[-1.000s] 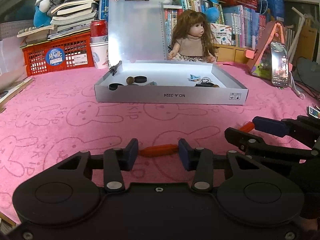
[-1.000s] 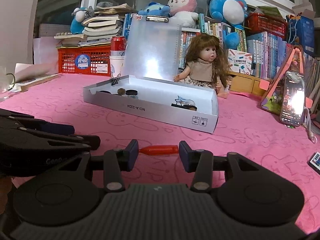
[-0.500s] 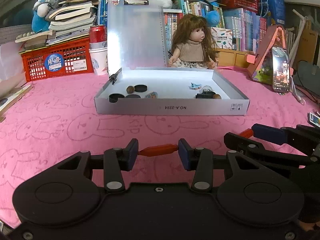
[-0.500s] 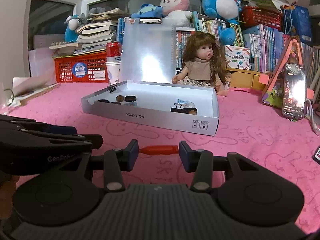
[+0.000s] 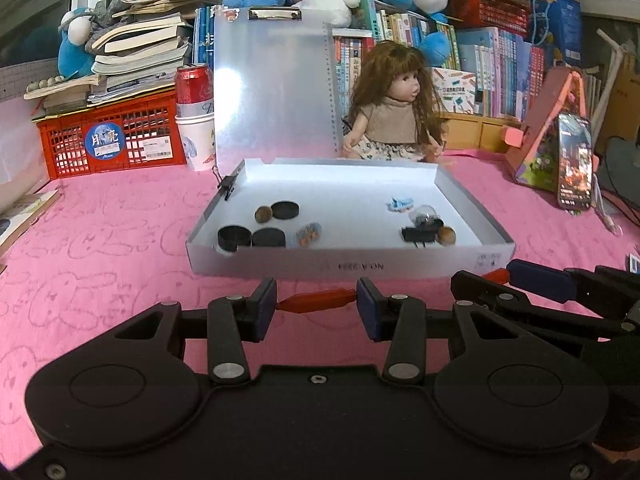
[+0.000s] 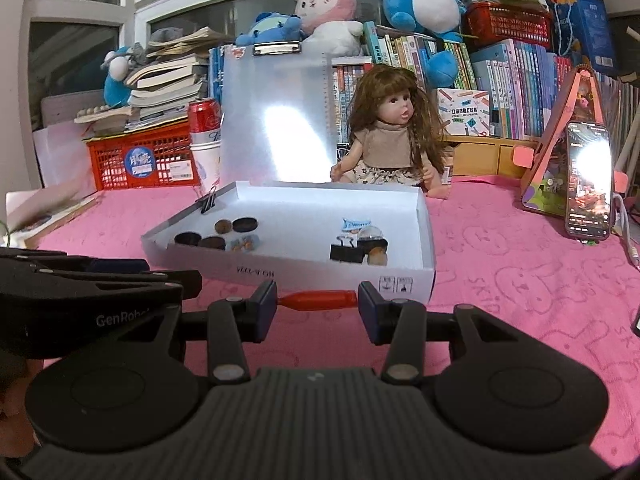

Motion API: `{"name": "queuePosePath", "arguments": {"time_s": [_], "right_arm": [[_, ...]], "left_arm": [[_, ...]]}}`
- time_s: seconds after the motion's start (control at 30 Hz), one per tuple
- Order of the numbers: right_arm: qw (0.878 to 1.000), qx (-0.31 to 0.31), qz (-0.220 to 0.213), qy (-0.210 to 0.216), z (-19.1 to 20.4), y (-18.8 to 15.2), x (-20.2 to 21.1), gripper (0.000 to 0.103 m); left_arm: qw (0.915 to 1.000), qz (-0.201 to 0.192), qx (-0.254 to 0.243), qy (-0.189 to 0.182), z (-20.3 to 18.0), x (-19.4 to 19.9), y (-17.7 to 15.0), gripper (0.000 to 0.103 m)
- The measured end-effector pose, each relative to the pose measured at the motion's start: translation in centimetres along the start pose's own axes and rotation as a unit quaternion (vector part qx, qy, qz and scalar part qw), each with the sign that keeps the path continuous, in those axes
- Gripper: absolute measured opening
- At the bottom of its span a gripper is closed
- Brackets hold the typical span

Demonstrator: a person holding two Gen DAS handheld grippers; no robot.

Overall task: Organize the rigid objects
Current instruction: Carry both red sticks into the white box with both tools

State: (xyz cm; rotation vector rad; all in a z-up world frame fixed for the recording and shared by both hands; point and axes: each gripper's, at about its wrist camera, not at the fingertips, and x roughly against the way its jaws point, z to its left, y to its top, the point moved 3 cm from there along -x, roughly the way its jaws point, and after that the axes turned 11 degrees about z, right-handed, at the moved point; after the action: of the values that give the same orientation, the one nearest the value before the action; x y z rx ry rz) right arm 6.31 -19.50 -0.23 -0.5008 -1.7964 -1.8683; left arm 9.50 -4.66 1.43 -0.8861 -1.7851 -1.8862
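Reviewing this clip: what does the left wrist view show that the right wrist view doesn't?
Only the left wrist view shows the right gripper from the side, at right. Only the right wrist view shows the left gripper at left, and the binder clip in the box more clearly. Both show the white box, doll and phone.

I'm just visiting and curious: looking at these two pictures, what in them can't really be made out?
- Printed code on the white box: blurred in the left wrist view, upside down and smeared in the right.
- Small blue item in the box: too small to identify in either view.
- Red bar between the right claw pads: its ends are hidden by the pads, so it may be part of the rig.
- Left claw: same.
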Motion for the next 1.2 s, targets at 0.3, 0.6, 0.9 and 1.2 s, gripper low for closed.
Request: {"name": "queuePosePath", "arguments": {"time_s": [0.3,0.6,0.9,1.2], "right_arm": [[1.0,-0.015,0.007,-0.005,-0.2,2.4,-1.9,0.049],[0.999,-0.024,0.014,-0.016,-0.5,4.4,-3.9,0.049],[0.999,-0.022,0.017,-0.024,-0.6,5.9,-5.4,0.049],[0.999,-0.021,0.035,-0.027,-1.0,7.1,-7.8,0.049]], "left_arm": [[0.9999,0.004,0.007,0.009,0.3,-1.9,3.1,0.042],[0.9996,0.017,0.019,0.015,0.6,-4.1,5.5,0.042],[0.9993,0.022,0.023,0.018,0.8,-5.7,7.2,0.042],[0.9981,0.05,0.032,0.018,1.2,-8.5,8.8,0.042]]}}
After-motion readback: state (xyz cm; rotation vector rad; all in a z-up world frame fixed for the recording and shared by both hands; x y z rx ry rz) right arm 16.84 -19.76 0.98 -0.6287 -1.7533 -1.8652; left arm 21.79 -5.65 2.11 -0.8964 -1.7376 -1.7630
